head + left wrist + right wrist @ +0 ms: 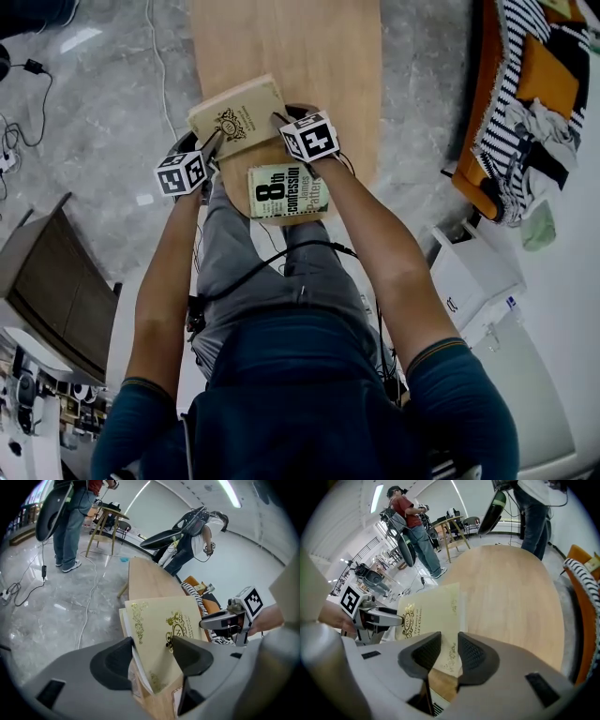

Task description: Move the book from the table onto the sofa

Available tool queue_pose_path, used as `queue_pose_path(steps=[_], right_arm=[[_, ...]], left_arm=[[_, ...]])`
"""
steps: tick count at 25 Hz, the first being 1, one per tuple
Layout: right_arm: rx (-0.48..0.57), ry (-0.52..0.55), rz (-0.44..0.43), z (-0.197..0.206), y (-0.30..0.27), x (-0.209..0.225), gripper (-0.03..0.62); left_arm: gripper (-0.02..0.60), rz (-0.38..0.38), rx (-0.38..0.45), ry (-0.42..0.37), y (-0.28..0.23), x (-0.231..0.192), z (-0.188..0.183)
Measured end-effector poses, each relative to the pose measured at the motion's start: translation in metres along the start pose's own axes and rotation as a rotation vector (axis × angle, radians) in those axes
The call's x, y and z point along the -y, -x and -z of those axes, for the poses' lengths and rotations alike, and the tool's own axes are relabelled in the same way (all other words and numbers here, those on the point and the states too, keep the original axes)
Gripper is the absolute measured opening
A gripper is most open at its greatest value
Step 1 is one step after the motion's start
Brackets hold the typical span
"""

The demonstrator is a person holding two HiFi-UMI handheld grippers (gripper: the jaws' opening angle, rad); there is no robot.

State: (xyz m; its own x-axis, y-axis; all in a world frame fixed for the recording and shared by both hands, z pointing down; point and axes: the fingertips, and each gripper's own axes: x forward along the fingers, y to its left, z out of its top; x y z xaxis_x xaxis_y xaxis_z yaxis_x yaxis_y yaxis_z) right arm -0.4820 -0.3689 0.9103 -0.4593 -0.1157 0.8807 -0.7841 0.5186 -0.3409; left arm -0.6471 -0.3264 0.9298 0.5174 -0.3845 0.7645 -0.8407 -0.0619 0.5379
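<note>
The cream book (236, 114) with the gold ornament lies at the near end of the table (309, 47), turned a little askew to the table's long sides. It is not on the sofa (525, 103), which stands to the right of the table with a striped cover over it. Whether the book is raised off the table top, I cannot tell.

The left gripper (211, 148) is at the book's near left corner, close to the table's left edge. In the left gripper view its jaws are spread wide and the corner of the book sits between them. One pad is at the page edge, the other lies over the cover, and no firm squeeze shows.

The right gripper (284, 122) is at the book's near right corner, toward the middle of the table's width. In the right gripper view its jaws are drawn narrow and they pinch this corner, with a pad against each side of it.

A second book (288, 191), green and white with a large "8th" on it, lies flat at the table's nearest edge, between the person's two forearms.

The grey marble floor (94, 141) lies left of the table and a white cable (155, 56) runs over it. Other people stand beyond the table's far end.
</note>
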Motion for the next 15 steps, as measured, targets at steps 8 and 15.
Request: queue_pose_path(steps=[8,15], right_arm=[[0.14,0.045,0.008,-0.036,0.06,-0.024,0.12],[0.288,0.046,0.041,-0.072,0.135,-0.036,0.118]], left_arm=[[0.27,-0.011,0.11,-0.083,0.055,0.033,-0.043],[0.27,0.013,0.23,-0.183,0.107,0.082,-0.098]])
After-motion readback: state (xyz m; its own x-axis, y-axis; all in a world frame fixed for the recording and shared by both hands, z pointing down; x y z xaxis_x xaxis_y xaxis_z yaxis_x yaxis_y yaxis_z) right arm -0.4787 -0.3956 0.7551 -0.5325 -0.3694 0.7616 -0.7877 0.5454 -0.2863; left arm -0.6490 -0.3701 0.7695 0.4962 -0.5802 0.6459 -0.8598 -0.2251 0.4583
